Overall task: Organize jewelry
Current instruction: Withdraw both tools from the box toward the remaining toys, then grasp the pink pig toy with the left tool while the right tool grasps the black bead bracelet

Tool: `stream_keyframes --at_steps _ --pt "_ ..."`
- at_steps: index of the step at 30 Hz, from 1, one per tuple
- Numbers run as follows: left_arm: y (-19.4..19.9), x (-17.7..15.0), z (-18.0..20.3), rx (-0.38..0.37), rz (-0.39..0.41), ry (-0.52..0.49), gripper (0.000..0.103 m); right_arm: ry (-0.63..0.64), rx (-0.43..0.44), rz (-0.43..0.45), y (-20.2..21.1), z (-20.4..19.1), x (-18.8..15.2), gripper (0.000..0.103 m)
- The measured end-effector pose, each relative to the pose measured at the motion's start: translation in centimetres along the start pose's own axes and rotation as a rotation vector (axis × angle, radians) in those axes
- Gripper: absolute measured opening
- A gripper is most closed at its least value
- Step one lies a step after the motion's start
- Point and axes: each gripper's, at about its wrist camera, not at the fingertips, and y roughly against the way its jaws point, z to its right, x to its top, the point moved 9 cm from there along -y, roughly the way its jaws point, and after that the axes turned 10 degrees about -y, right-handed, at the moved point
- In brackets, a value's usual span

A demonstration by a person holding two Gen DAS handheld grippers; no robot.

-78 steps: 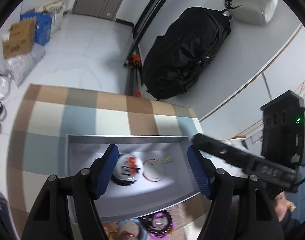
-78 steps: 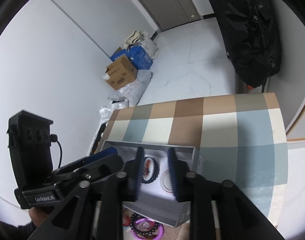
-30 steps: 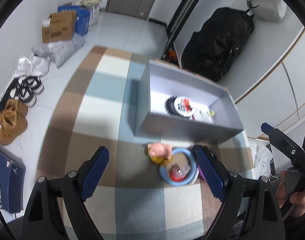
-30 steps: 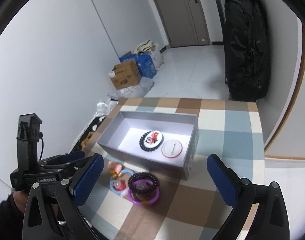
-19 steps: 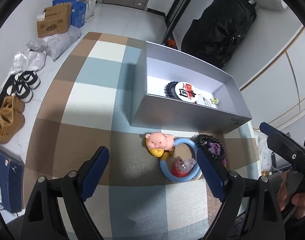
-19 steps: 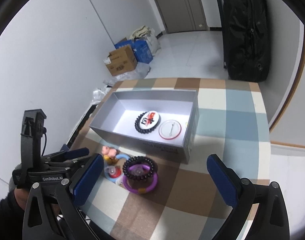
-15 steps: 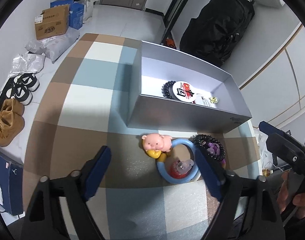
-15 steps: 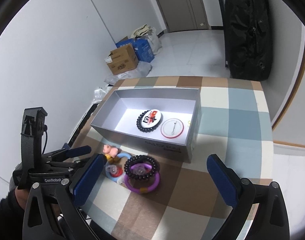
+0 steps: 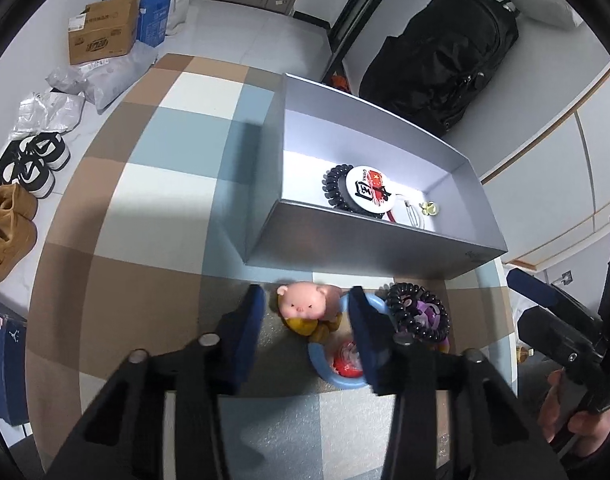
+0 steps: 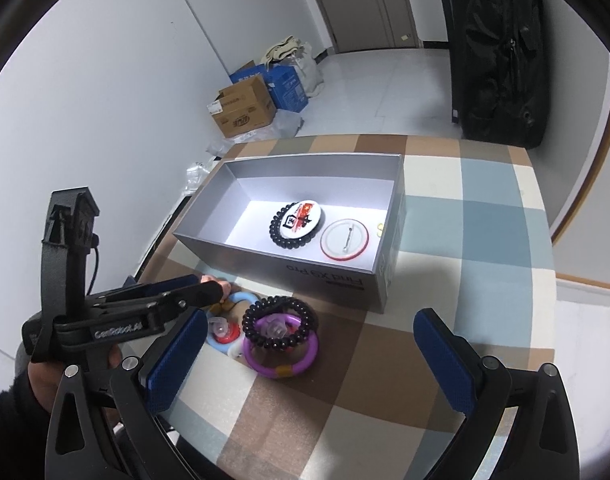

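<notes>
A grey box (image 9: 365,248) (image 10: 305,264) on the checked table holds a black bead bracelet (image 10: 279,234), a white badge with red marks (image 9: 371,190) (image 10: 301,216), a red-rimmed badge (image 10: 344,239) and a small gold piece (image 9: 429,209). In front of the box lie a pink pig toy (image 9: 305,302), a blue ring (image 9: 337,376) (image 10: 221,342), a purple ring (image 10: 283,354) and a black bead bracelet (image 9: 417,316) (image 10: 281,322). My left gripper (image 9: 307,320) has narrowed around the pig, jaws a little apart from it. My right gripper (image 10: 311,348) is wide open above the rings.
The checked tablecloth (image 9: 153,184) (image 10: 465,240) ends near the box's far side. A black bag (image 9: 437,56) (image 10: 497,48) leans on the wall. Cardboard boxes (image 9: 103,36) (image 10: 245,110) and shoes (image 9: 33,164) lie on the floor.
My left gripper has moved down toward the pig toy and its jaws have closed in from wide open to either side of it. The right gripper stays wide open, drifting slightly closer.
</notes>
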Motion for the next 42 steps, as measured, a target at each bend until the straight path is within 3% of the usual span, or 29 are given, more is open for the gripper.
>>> stream_keyframes --at_steps 3,5,10,22,27,34,42 --pt "0.1 0.3 0.2 -0.013 0.006 -0.014 0.032 -0.004 0.002 0.000 0.0 0.1 0.0 0.103" --pt "0.0 0.2 0.4 -0.001 0.000 -0.033 0.024 -0.009 0.003 0.000 0.0 0.1 0.0 0.103" --pt "0.0 0.4 0.1 0.009 0.000 -0.035 0.019 -0.022 0.002 -0.003 -0.1 0.4 0.0 0.103" --pt "0.4 0.4 0.2 -0.053 -0.008 -0.001 0.019 -0.022 0.015 -0.015 -0.2 0.2 -0.2 0.103" --pt "1.1 0.4 1.2 -0.071 -0.005 -0.035 0.019 -0.062 0.018 -0.027 -0.6 0.5 -0.2 0.103" --pt "3.6 1.4 1.2 -0.099 0.063 -0.015 0.019 -0.058 0.022 -0.054 -1.6 -0.3 -0.5 0.103" --pt "5.8 3.1 0.1 -0.153 0.134 0.055 0.019 0.026 -0.012 -0.117 -4.0 -1.8 -1.7 0.093"
